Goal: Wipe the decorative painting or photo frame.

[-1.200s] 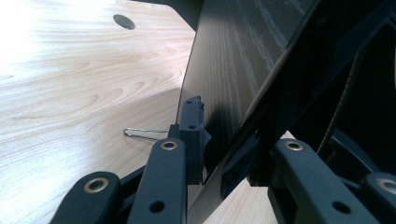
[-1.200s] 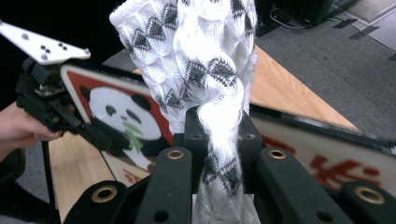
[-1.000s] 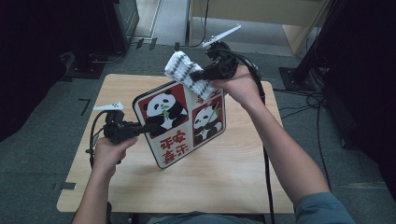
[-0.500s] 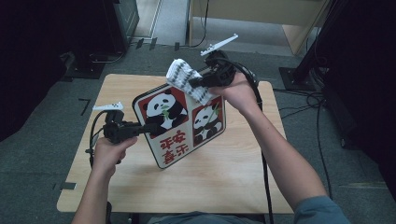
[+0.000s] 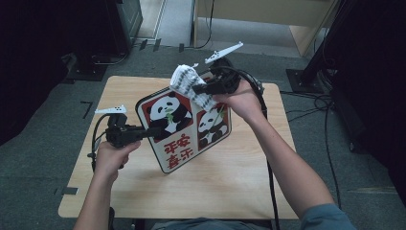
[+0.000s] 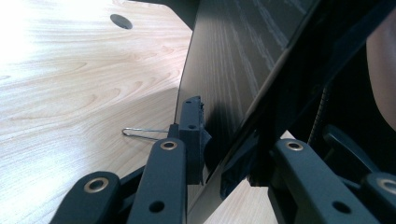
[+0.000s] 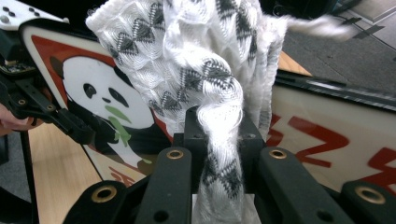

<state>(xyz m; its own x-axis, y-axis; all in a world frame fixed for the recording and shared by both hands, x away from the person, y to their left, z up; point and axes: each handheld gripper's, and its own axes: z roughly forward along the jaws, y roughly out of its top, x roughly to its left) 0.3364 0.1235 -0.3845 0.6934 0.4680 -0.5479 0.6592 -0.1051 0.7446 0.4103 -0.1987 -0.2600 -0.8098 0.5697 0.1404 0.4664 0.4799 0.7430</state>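
Observation:
A panda picture board [image 5: 184, 129] with red characters is held tilted above the wooden table [image 5: 230, 177]. My left gripper [image 5: 152, 130] is shut on the board's left edge; in the left gripper view the dark wood-grain back of the board [image 6: 233, 65] runs between the jaws. My right gripper [image 5: 200, 88] is shut on a white cloth with a grey diamond pattern [image 5: 187, 81], which rests against the board's upper edge. In the right gripper view the cloth [image 7: 210, 70] bunches between the jaws, with the panda face [image 7: 93, 93] behind it.
Dark cabinets [image 5: 72, 28] stand past the table's far left corner. A black stand base and cables [image 5: 311, 81] lie on the grey floor to the right. A thin wire clip [image 6: 140, 133] lies on the tabletop under the board.
My right gripper and the cloth have come slightly down and left along the board's top edge. The left gripper and board have stayed put.

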